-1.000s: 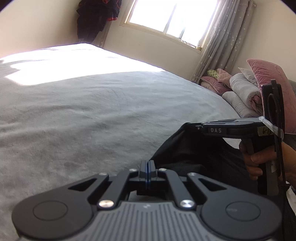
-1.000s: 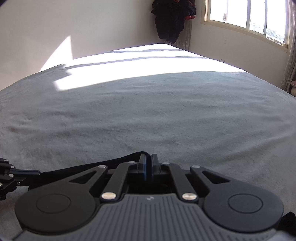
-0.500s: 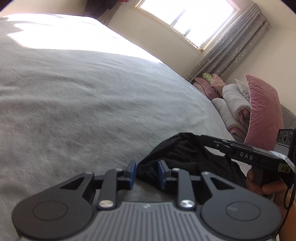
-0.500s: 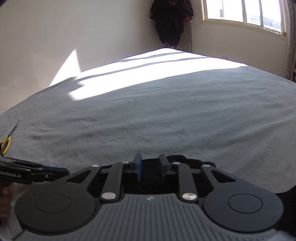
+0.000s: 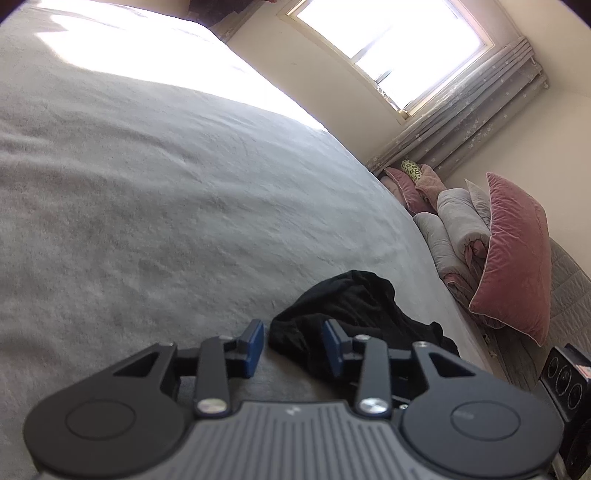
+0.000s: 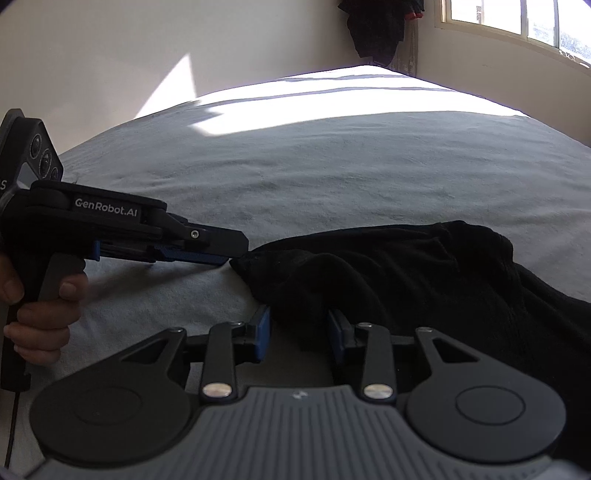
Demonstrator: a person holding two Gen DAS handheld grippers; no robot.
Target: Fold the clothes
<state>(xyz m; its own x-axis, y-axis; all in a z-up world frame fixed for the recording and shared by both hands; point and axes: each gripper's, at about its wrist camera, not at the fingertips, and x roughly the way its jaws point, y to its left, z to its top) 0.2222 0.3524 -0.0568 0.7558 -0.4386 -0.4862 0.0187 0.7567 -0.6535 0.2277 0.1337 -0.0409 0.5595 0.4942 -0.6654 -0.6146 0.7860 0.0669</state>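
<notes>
A black garment (image 5: 362,306) lies crumpled on the grey bedspread (image 5: 166,206), near the bed's right side. My left gripper (image 5: 293,343) is open, its blue pads (image 5: 255,341) apart, with the garment's near edge just ahead between them. My right gripper (image 6: 299,332) is open too, and a fold of the garment (image 6: 424,273) sits in the gap without being pinched. In the right wrist view the left gripper (image 6: 221,256) comes in from the left, its tip at the garment's left corner, held by a hand (image 6: 40,306).
Pink pillows (image 5: 517,266) and rolled grey bedding (image 5: 454,229) are stacked past the bed's right edge. A window (image 5: 391,33) with a grey curtain (image 5: 454,122) is behind. Dark clothes (image 6: 380,26) hang in the far corner. Sunlit bedspread (image 6: 332,88) stretches ahead.
Both grippers were shut on the black garment a second ago and have opened. The garment has dropped onto the bed, and both grippers have tilted downwards.
</notes>
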